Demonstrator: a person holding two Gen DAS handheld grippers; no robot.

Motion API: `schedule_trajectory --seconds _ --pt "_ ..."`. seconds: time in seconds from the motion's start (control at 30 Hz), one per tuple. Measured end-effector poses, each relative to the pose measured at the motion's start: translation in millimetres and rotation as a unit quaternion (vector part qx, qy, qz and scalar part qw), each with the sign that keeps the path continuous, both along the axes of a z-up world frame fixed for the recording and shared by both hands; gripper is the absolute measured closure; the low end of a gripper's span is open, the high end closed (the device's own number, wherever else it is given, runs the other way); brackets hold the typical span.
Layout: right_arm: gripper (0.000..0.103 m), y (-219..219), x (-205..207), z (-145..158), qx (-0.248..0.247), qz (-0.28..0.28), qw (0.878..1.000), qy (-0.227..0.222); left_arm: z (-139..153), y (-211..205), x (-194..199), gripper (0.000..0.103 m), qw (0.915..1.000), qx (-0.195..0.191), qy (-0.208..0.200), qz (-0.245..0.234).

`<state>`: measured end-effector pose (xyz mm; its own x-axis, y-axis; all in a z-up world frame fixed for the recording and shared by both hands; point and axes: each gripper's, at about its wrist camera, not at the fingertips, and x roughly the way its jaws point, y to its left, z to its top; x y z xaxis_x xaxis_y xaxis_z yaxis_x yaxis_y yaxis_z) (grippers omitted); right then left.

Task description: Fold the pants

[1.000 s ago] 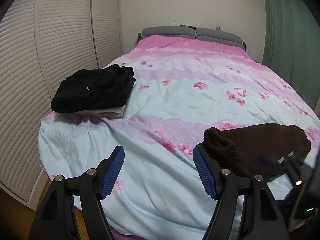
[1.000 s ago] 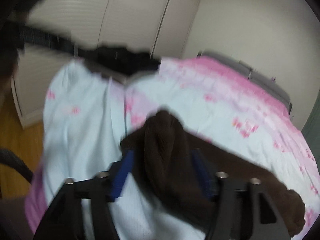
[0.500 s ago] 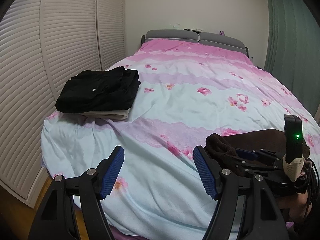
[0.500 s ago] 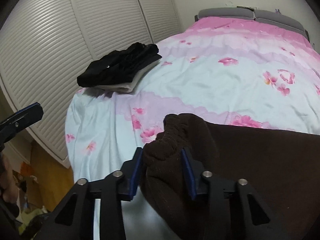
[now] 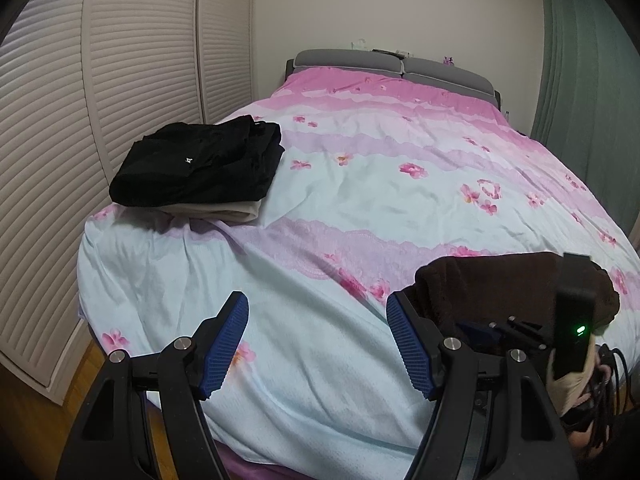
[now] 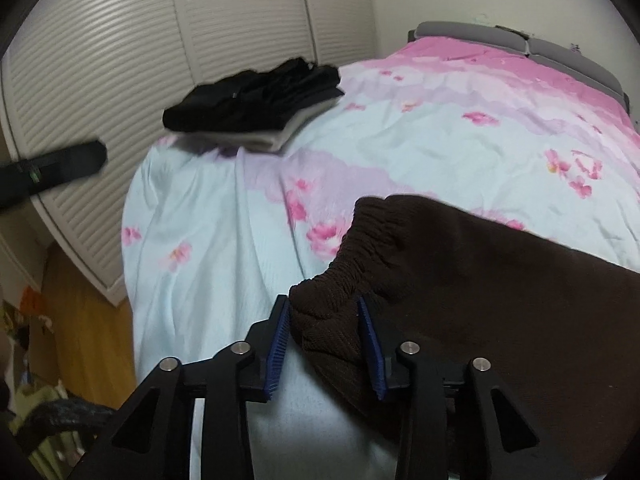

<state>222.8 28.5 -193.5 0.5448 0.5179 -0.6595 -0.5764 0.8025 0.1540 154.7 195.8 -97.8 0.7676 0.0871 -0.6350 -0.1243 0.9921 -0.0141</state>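
Dark brown fleece pants (image 6: 500,292) lie on the near right part of the bed, elastic waistband toward the left; they also show in the left wrist view (image 5: 504,284). My right gripper (image 6: 325,344) is shut on the waistband corner, the cloth bunched between its blue pads. My left gripper (image 5: 318,344) is open and empty, low over the pale blue bedcover to the left of the pants. The right gripper's body shows at the right of the left wrist view (image 5: 520,332).
The bed (image 5: 380,184) has a pink and pale blue flowered cover. A stack of folded black and beige clothes (image 5: 196,168) sits near its left edge. Louvred wardrobe doors (image 5: 80,100) stand close on the left, green curtains (image 5: 592,80) on the right, wood floor (image 6: 84,312) below.
The right gripper has stayed shut on the waistband and swung left and down, laying the pants flatter on the bed. The left gripper has drifted slightly, still open.
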Motion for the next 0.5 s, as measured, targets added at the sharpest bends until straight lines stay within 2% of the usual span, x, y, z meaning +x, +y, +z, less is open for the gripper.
schedule_trajectory --seconds 0.1,0.27,0.4,0.5 --pt "0.055 -16.2 -7.4 12.7 0.016 -0.031 0.999 -0.016 0.5 -4.8 0.5 0.032 1.0 -0.007 -0.003 -0.002" --pt "0.044 -71.6 -26.2 38.9 0.046 -0.118 0.991 -0.049 -0.2 -34.5 5.2 0.032 0.9996 -0.017 -0.012 -0.018" --pt "0.034 -131.1 -43.6 58.6 0.048 -0.197 0.976 -0.084 -4.9 -72.5 14.6 0.032 0.9987 -0.032 -0.015 -0.037" --pt "0.025 -184.1 -58.8 70.7 0.04 -0.26 0.959 -0.104 -8.5 -109.7 23.2 0.032 0.9977 -0.034 -0.02 -0.055"
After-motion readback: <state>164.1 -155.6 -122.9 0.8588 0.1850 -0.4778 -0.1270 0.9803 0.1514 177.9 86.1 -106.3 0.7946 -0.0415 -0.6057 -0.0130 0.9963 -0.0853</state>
